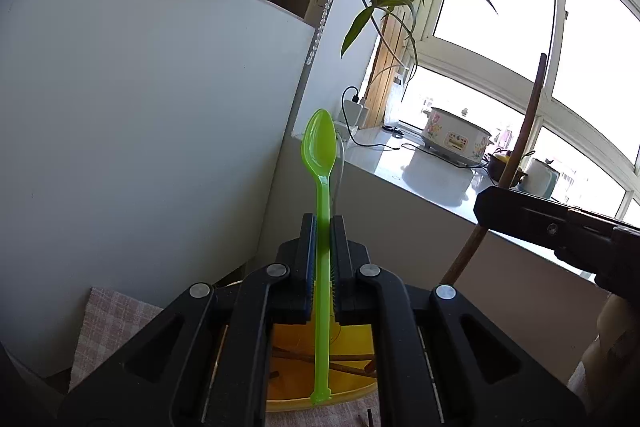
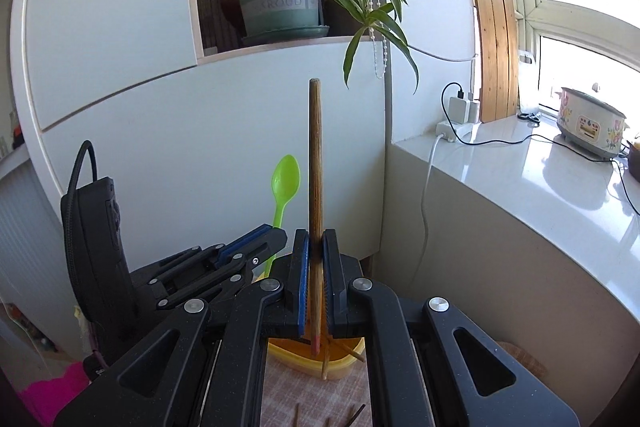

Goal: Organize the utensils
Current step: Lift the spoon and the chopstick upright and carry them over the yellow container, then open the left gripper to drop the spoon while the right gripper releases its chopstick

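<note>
My left gripper [image 1: 322,223] is shut on a bright green plastic spoon [image 1: 319,147], which stands upright with its bowl on top. Its handle end hangs over a yellow tray [image 1: 296,339] holding brown chopsticks. My right gripper [image 2: 315,237] is shut on a brown wooden chopstick [image 2: 315,155], also upright, its red-tipped lower end above the same yellow tray [image 2: 352,357]. In the right wrist view the left gripper [image 2: 256,233] and the green spoon [image 2: 285,183] sit just left. In the left wrist view the right gripper [image 1: 486,203] holds the chopstick [image 1: 528,119] at right.
A checked cloth [image 1: 108,323] covers the table under the tray, with loose chopsticks [image 2: 356,415] on it. White cabinets [image 1: 140,107] stand behind, with a potted plant [image 2: 280,3] in a niche. A white sill [image 2: 520,167] carries a charger and a flowered cooker [image 2: 592,123].
</note>
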Motion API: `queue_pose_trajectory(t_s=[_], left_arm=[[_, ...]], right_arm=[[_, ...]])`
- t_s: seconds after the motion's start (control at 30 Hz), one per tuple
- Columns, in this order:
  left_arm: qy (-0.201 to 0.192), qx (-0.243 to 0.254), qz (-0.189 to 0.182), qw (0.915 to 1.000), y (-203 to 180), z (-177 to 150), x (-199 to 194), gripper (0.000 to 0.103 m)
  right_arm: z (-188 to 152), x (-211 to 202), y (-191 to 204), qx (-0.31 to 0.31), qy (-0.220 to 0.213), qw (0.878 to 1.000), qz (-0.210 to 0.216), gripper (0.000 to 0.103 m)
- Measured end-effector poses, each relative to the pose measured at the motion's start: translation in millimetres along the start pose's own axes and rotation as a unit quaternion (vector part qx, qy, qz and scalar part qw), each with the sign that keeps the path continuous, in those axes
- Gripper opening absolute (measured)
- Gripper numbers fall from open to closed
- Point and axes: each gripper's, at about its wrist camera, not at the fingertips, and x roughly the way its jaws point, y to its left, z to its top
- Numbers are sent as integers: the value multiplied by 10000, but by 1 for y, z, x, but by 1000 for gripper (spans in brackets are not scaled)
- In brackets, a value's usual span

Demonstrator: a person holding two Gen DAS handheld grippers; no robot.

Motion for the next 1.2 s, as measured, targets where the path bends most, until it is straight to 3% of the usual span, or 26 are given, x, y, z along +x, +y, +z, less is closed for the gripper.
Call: queue_pose_trajectory(t_s=[0.27, 0.63, 1.07, 1.2], left_arm=[[-144, 122, 134, 9997, -2, -7, 11, 4], [-57, 43, 184, 9998, 5, -17, 15, 4], [-62, 81, 88, 9999, 0, -12, -12, 4], [-40, 124, 66, 9999, -6, -11, -22, 4]], right_arm=[[0, 27, -16, 150, 163, 9997, -120, 5], [-11, 44, -21, 217, 421, 9987, -161, 5], [-27, 47, -23, 281, 791, 9962, -228, 6], [-28, 33, -17, 137, 699, 9969, -338, 16]])
